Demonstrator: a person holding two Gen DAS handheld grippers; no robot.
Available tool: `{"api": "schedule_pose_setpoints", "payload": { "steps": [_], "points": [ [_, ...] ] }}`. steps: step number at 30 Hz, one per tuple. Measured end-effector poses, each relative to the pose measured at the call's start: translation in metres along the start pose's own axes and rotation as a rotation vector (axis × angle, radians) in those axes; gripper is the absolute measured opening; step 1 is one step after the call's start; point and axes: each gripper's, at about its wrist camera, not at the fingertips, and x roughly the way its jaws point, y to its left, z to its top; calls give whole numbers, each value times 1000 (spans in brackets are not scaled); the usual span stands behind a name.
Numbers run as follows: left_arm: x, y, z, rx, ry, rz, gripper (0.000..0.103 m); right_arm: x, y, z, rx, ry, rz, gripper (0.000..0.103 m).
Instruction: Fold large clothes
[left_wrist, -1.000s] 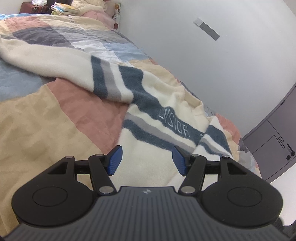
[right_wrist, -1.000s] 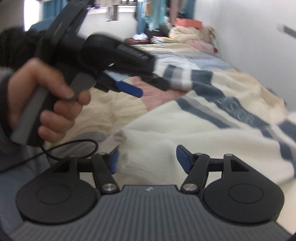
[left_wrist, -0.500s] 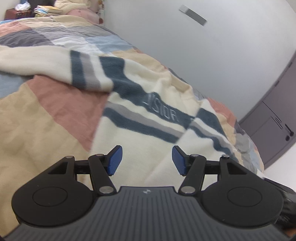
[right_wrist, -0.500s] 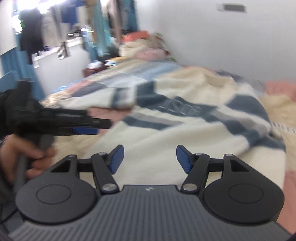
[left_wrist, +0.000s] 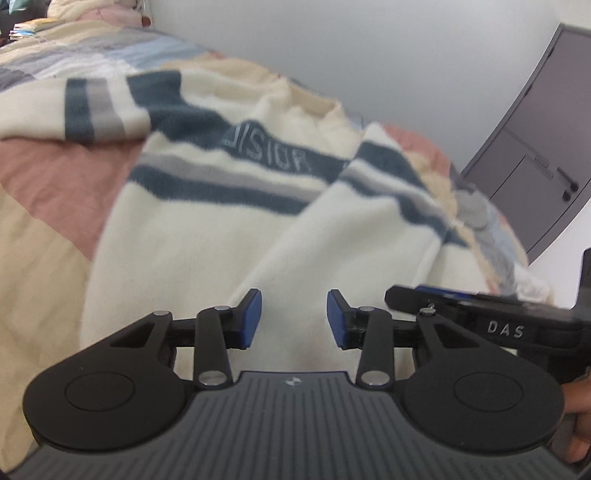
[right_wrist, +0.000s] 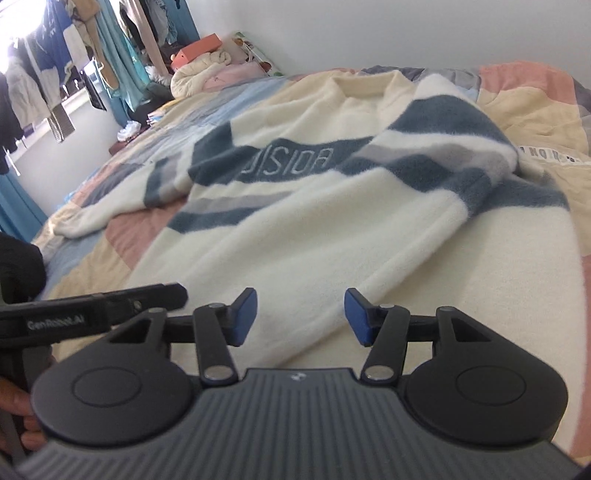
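Note:
A large cream sweater (left_wrist: 207, 236) with dark blue and grey stripes and lettering across the chest lies spread on the bed; it also fills the right wrist view (right_wrist: 332, 229). Its right sleeve (right_wrist: 461, 155) is folded over the body and its left sleeve (right_wrist: 122, 203) stretches out to the side. My left gripper (left_wrist: 294, 319) is open and empty, low over the hem. My right gripper (right_wrist: 300, 317) is open and empty, over the hem beside the left one. Each gripper shows at the edge of the other's view.
A patchwork quilt (left_wrist: 48, 206) in pink, yellow and blue covers the bed. A white wall (left_wrist: 369, 55) runs along the far side, with a grey cabinet (left_wrist: 535, 162) at the right. Pillows and bedding (right_wrist: 207, 72) lie at the bed's head; clothes (right_wrist: 44, 74) hang by the window.
Both grippers have swung round toward the sweater's hem and now sit side by side. The left jaws have narrowed a little but stay open. Nothing was grasped.

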Motion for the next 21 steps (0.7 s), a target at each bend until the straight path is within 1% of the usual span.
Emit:
{"api": "schedule_pose_setpoints", "payload": {
  "steps": [1,3,4,6,9,13,16,18,21],
  "points": [
    [4,1,-1,9,20,4,45,2,0,-1,-6,0,-3,56],
    [18,-3,-3,71,90,39,45,6,0,-2,-22,0,-9,56],
    [20,-4,-4,82,91,46,45,8,1,-2,-30,1,-13,56],
    [21,-2,-5,69,95,47,45,13,1,-3,-45,7,-22,55],
    [18,3,-3,33,87,29,45,20,1,-7,-56,17,-30,55],
    [8,8,3,-17,46,7,45,20,1,-8,-64,13,-36,55],
    [-3,14,10,-53,-4,40,48,18,0,-9,-61,10,-39,55],
    [-11,25,16,-103,-36,51,52,18,2,-10,-61,11,-44,55],
    [-26,44,28,-191,-99,29,54,16,3,-10,-59,12,-53,55]
  ]
}}
